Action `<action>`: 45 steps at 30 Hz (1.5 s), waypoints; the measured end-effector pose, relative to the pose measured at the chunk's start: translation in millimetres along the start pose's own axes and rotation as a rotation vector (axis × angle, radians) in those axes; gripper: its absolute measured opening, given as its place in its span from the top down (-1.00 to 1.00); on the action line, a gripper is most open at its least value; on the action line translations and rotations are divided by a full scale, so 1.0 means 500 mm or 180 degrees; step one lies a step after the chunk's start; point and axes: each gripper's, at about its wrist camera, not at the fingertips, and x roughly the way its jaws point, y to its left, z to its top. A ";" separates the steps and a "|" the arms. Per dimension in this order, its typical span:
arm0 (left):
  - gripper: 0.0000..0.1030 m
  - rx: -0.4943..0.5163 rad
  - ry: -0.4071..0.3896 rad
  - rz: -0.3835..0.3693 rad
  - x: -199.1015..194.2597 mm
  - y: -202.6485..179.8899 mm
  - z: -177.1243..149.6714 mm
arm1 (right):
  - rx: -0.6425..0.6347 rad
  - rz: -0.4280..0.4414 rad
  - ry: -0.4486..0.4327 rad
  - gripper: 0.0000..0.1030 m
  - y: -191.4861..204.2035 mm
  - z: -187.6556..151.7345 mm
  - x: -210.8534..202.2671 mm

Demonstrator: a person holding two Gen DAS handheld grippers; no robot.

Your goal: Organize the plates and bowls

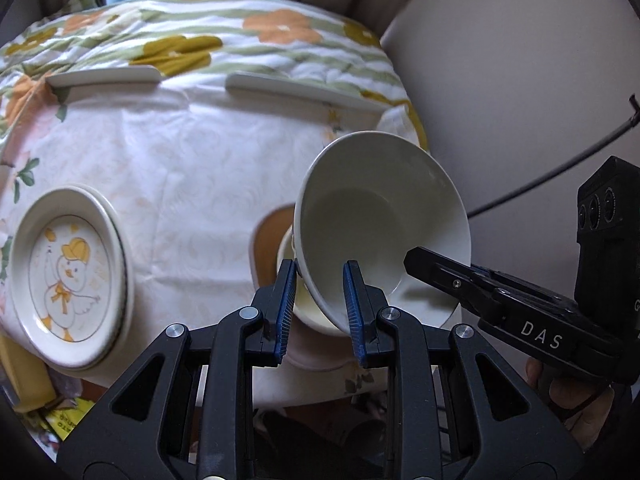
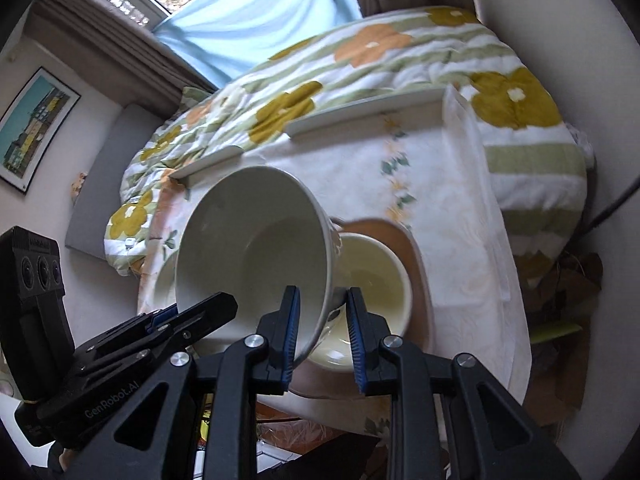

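A white bowl [image 1: 380, 216] is tilted and held off the table by both grippers. My left gripper [image 1: 320, 304] is shut on its near rim, one finger inside and one outside. My right gripper [image 2: 322, 326] is shut on the opposite rim of the same bowl [image 2: 256, 248]; it also shows in the left wrist view [image 1: 416, 264]. Just below sits a cream bowl [image 2: 372, 280] on a brown plate [image 2: 416, 264]. A duck-patterned plate [image 1: 68, 280] rests on another plate at the table's left. The left gripper body shows in the right wrist view [image 2: 208, 312].
The table has a white patterned cloth [image 1: 192, 184]. Two pale trays [image 1: 104, 78] [image 1: 296, 90] lie at its far edge against a floral quilt [image 1: 200, 36]. A black cable [image 1: 560, 176] runs along the wall on the right. Clutter lies below the table's near edge.
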 end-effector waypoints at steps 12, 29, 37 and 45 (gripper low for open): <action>0.58 0.0295 0.0463 0.0288 0.098 -0.005 -0.008 | 0.0082 -0.0258 0.0197 0.58 -0.043 -0.029 0.049; 0.58 0.0607 0.0528 0.0657 0.126 -0.027 -0.007 | -0.0132 -0.0444 0.0232 0.58 -0.042 -0.034 0.079; 0.58 0.0589 0.0515 0.0701 0.133 -0.025 -0.004 | -0.0203 -0.0487 0.0241 0.58 -0.037 -0.032 0.077; 0.58 0.0542 0.0490 0.0676 0.129 -0.022 -0.002 | -0.0213 -0.0457 0.0255 0.58 -0.037 -0.031 0.074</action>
